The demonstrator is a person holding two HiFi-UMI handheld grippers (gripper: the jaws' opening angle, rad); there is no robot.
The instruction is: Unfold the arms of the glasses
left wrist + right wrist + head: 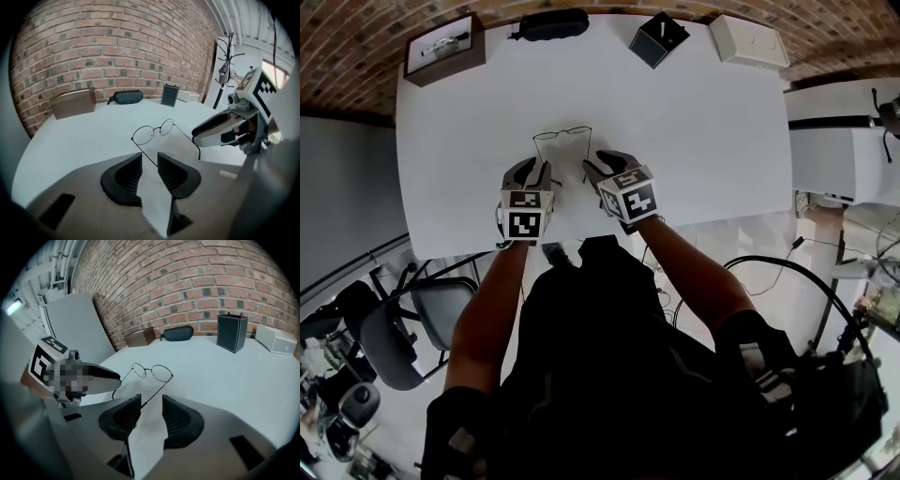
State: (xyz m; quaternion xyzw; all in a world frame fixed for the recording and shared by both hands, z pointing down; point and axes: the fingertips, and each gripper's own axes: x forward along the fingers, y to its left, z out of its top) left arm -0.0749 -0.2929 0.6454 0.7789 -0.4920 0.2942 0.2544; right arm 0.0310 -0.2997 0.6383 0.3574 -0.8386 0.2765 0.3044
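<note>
Thin wire-rimmed glasses (562, 136) lie on the white table (703, 141) with both arms spread out toward me. My left gripper (540, 169) sits at the tip of the left arm, and my right gripper (598, 165) at the tip of the right arm. In the left gripper view the glasses (152, 132) send one arm down into the gap of the left gripper (150, 165), whose pads stand apart from it. In the right gripper view the other arm of the glasses (151, 372) ends between the parted jaws of the right gripper (151, 407). Neither gripper presses on anything.
Along the table's far edge stand a brown box (443, 47), a black glasses case (551, 23), a small black box (658, 37) and a white box (748, 39). A chair (422, 323) sits below the near left corner.
</note>
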